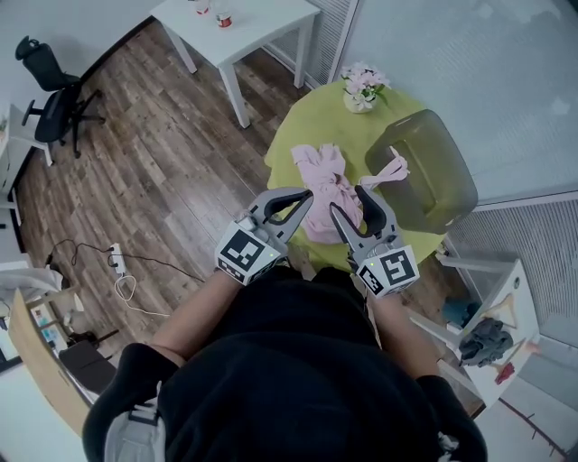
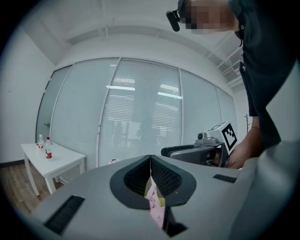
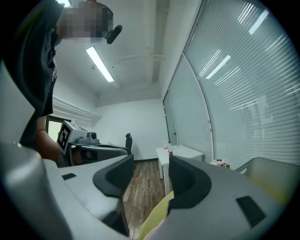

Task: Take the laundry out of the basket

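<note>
- The pink laundry point(image 1: 327, 191) lies in a crumpled heap on the round green table point(image 1: 291, 144), outside the basket point(image 1: 432, 176) and just to its left.
- A second pink piece point(image 1: 388, 170) sits at the basket's near rim. I cannot tell whether it hangs over that rim or lies against it.
- The basket is a dull olive, see-through tub standing on the right side of the table.
- My left hand-held gripper point(image 1: 305, 198) hovers at the near edge of the heap with its tips pointing into it. In the left gripper view its jaws meet at the tips point(image 2: 150, 159), and a strip of pink laundry point(image 2: 155, 207) shows through the slit lower down. I see nothing pinched between the pads.
- My right hand-held gripper point(image 1: 347, 198) hovers beside it, over the right side of the heap. In the right gripper view its jaws stand well apart point(image 3: 150, 171). Between them I see only wooden floor point(image 3: 146, 187) and the table's yellow-green edge point(image 3: 157, 219).
- Each gripper view shows the other hand-held gripper close alongside, marker cube outward.
- A vase of pink flowers point(image 1: 363, 87) stands at the far edge of the table.
- Beyond it, across the floor, stands a white table point(image 1: 244, 27) with small bottles point(image 1: 222, 18) on it.
- A black office chair point(image 1: 52, 95) stands well off to the left.
</note>
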The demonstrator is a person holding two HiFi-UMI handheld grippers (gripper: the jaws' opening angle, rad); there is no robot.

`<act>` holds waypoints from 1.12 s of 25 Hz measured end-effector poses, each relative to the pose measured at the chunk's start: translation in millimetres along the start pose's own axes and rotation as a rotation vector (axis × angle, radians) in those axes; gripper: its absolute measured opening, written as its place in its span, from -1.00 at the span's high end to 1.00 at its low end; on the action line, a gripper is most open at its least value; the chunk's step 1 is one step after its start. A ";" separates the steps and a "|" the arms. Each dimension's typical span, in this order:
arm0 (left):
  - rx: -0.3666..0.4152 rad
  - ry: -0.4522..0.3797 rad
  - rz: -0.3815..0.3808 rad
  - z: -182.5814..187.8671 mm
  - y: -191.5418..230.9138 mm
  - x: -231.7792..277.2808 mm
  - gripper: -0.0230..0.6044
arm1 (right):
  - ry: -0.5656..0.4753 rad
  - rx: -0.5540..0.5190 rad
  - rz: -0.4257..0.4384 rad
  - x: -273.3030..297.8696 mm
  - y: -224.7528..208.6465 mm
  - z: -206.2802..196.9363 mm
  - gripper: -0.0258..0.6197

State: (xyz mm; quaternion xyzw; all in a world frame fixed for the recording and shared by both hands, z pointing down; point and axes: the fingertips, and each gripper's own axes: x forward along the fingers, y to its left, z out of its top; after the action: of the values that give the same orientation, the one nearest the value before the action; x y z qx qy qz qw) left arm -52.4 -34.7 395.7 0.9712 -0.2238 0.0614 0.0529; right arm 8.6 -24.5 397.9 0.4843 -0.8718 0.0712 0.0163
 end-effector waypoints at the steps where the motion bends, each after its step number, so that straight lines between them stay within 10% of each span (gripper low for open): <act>1: 0.005 -0.001 -0.004 1.1 -1.6 -0.1 0.89 | -0.006 -0.010 -0.008 -2.0 -0.1 2.0 0.21; 8: 0.013 -0.038 -0.016 10.4 -7.8 -4.3 0.89 | -0.042 -0.035 -0.004 -9.6 7.8 12.0 0.80; 28: 0.010 -0.055 -0.080 26.9 -25.8 7.1 0.89 | -0.059 -0.016 0.018 -23.1 7.8 27.1 0.85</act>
State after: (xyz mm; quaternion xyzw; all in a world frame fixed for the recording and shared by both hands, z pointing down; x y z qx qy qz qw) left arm -32.2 -18.1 368.2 0.9810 -0.1857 0.0339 0.0442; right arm 15.3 -4.9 368.0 0.4783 -0.8768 0.0502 -0.0060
